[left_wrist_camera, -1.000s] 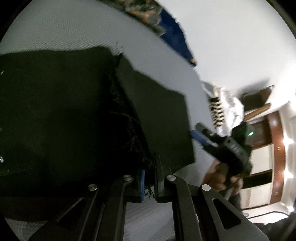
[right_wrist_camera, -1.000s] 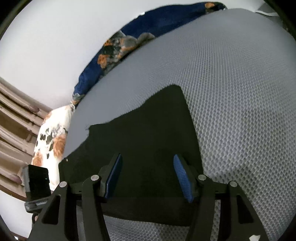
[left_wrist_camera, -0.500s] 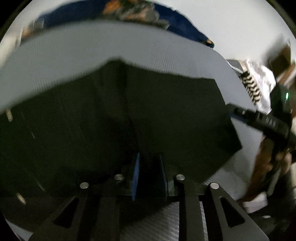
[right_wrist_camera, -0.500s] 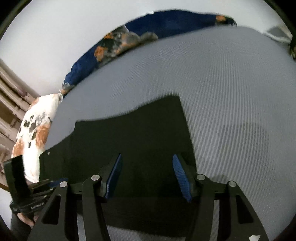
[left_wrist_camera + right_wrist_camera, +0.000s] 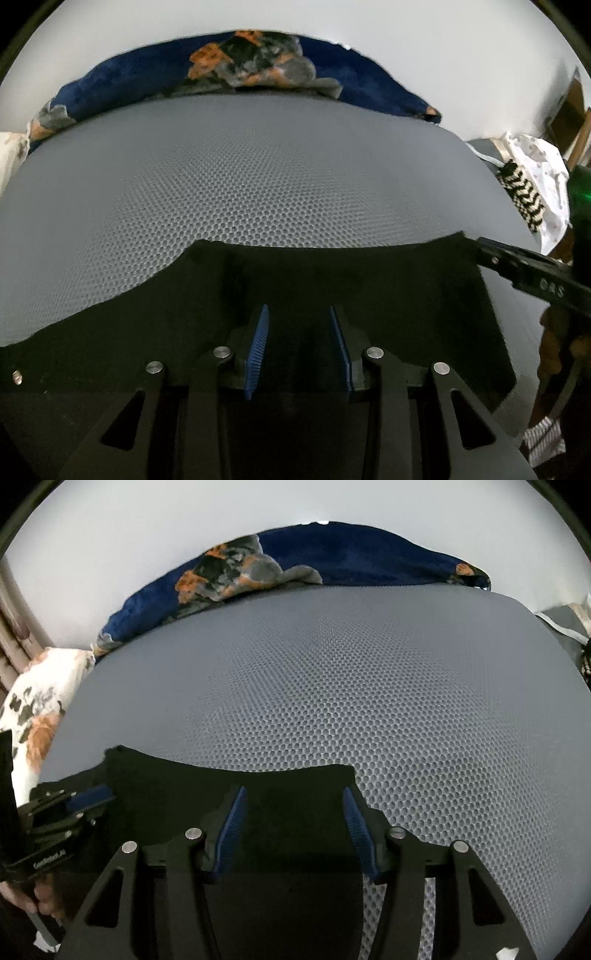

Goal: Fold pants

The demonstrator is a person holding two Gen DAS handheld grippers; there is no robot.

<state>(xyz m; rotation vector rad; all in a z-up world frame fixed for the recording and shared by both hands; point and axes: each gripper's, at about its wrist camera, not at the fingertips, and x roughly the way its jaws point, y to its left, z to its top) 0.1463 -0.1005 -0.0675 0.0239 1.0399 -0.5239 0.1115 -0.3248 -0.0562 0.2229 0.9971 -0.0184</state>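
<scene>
The black pants (image 5: 332, 288) lie flat on the grey mesh mattress (image 5: 258, 177), folded over with a straight far edge. My left gripper (image 5: 299, 332) is open just above the pants, nothing between its blue pads. My right gripper (image 5: 295, 812) is open over the right end of the pants (image 5: 280, 794), empty. The right gripper's finger (image 5: 532, 273) reaches in at the pants' right corner in the left wrist view. The left gripper (image 5: 70, 808) shows at the pants' left edge in the right wrist view.
A dark blue floral blanket (image 5: 251, 74) lies bunched along the far edge of the mattress by the white wall. A white floral pillow (image 5: 33, 716) is at the left. Patterned clothes (image 5: 532, 184) sit at the right end.
The left gripper let go of the pants fabric and opened. The fold has been laid down flat, and both grippers pulled back toward the near edge.
</scene>
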